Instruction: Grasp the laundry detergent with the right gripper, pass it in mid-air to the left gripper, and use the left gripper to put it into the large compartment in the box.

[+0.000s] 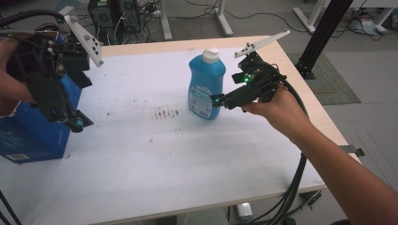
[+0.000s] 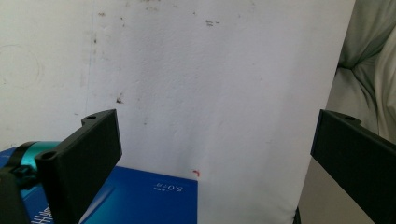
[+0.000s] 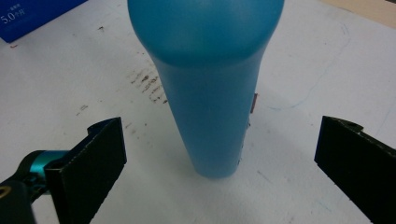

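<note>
Both grippers spread wide — nothing clamped.
My right gripper point(image 1: 217, 100) faces the upright blue bottle point(image 1: 205, 84) (white cap); left gripper point(image 1: 75, 123) hangs over the blue box point(image 1: 28, 136).

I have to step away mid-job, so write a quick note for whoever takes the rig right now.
Right gripper: open, jaws either side of the blue bottle, not yet closed on it.
Left gripper: open, holding nothing, above the blue box at the table's left edge.
Bottle: upright mid-table, white cap on.
Done: right gripper lined up on the bottle.
Left: probably close on the bottle and lift.
</note>
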